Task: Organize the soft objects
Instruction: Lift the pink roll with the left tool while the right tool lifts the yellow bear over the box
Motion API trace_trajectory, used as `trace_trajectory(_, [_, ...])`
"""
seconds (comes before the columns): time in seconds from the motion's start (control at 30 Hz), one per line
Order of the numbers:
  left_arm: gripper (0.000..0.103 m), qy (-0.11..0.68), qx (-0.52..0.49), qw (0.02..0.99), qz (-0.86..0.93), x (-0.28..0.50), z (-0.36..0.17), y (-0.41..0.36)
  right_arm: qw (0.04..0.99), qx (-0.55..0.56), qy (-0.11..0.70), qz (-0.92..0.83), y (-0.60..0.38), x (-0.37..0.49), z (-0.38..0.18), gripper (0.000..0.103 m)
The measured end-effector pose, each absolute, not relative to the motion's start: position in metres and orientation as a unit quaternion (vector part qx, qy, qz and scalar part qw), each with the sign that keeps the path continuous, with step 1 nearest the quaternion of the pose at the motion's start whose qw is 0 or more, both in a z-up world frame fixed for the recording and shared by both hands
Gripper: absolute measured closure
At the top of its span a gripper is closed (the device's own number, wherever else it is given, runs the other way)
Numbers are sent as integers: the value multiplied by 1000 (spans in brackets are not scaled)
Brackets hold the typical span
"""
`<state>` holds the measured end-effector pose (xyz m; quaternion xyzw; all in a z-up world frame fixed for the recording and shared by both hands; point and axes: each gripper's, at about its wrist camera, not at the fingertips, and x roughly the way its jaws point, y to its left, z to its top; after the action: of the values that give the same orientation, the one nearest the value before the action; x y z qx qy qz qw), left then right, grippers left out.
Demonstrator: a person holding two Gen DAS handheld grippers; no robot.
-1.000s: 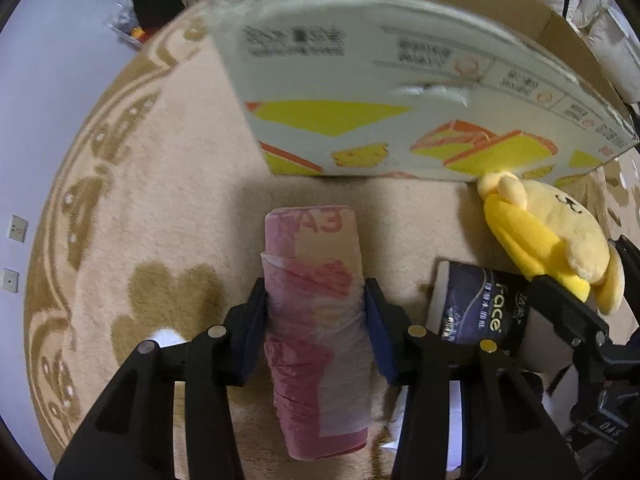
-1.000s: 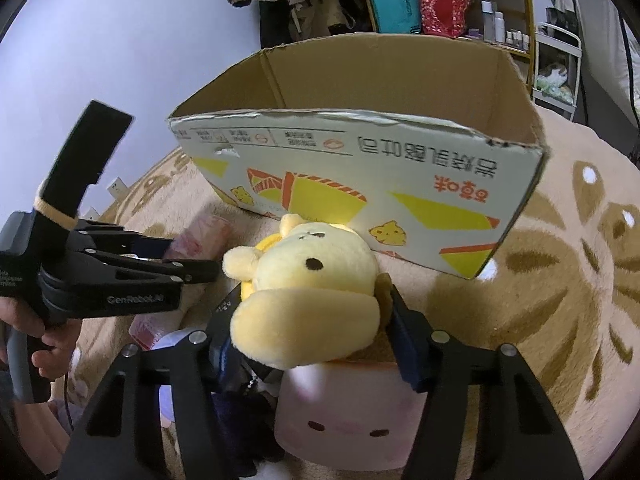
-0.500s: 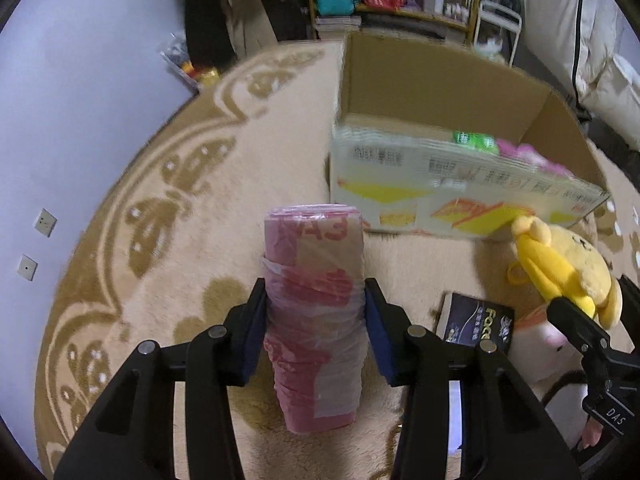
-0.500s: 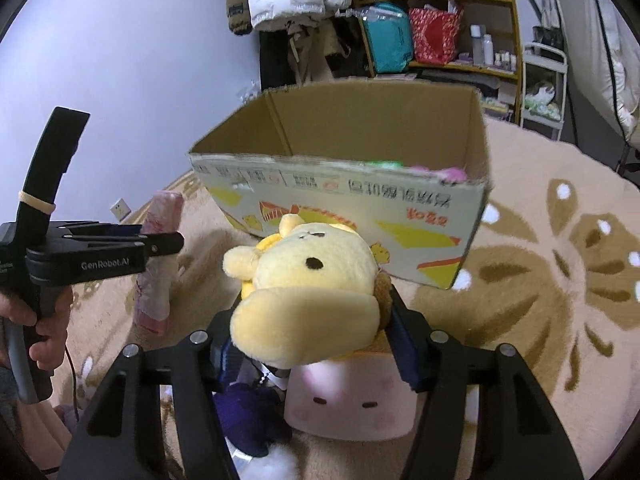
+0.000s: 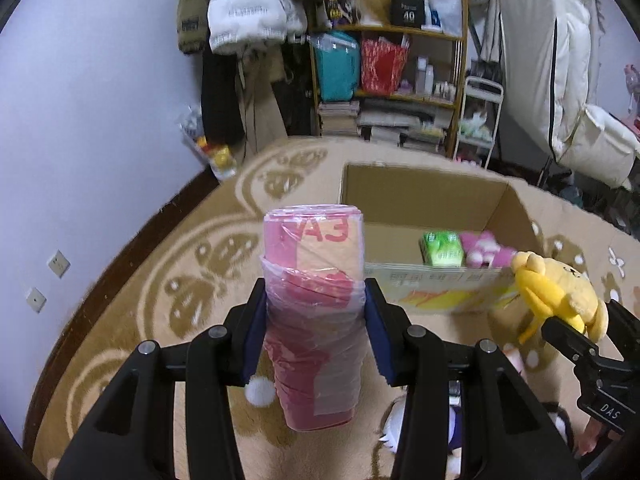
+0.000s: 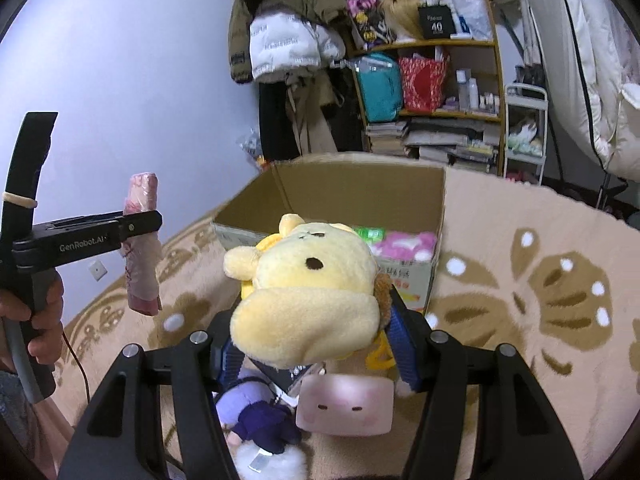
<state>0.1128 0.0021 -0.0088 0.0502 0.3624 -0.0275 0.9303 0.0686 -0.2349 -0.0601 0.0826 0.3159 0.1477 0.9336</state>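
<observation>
1. Left wrist view: the left gripper point(image 5: 316, 322) pinched a pink plastic-wrapped roll point(image 5: 314, 312) between its blue pads, the roll standing upright and clear of the rug point(image 5: 160, 280). Beyond it, to the right, an open cardboard box point(image 5: 432, 208) sat on the rug, with a green packet point(image 5: 442, 249) and a pink fluffy item point(image 5: 486, 250) inside against its near wall. At the right edge, the yellow plush toy point(image 5: 556, 292) was clamped in the right gripper point(image 5: 576, 336), just beside the box's near right corner.

2. Right wrist view: the right gripper point(image 6: 316, 344) squeezed the yellow plush toy point(image 6: 308, 292) at the neck, its face tipped toward the camera, held above the rug point(image 6: 520, 280). Below it on the rug lay a pink square cushion with a face point(image 6: 346, 404) and a purple plush point(image 6: 256, 412). The cardboard box point(image 6: 360, 192) stood just beyond the toy, the green packet point(image 6: 370, 234) and pink fluffy item point(image 6: 404, 245) inside. At the left, the left gripper point(image 6: 138, 226) held the pink roll point(image 6: 141, 244) upright in the air, well apart from the box.
</observation>
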Motion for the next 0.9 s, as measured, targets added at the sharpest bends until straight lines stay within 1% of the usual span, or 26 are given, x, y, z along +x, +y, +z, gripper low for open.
trace_trajectory(0.13, [59,330,65,942,-15,105,12,1,938,88,299,150,-239,68,-48,38])
trace_trajectory(0.33, [59,308,59,949,-22,107,33,3,947,81,276,146,-240,72,-32,38])
trace_trajectory(0.7, [59,256,61,964,-22,128,57,-15,958,78,242,131,-245,90,-17,38])
trace_trajectory(0.9, [59,249,66,966,-28,142,66,-27,963,65,226,130,-245,112,-6,38])
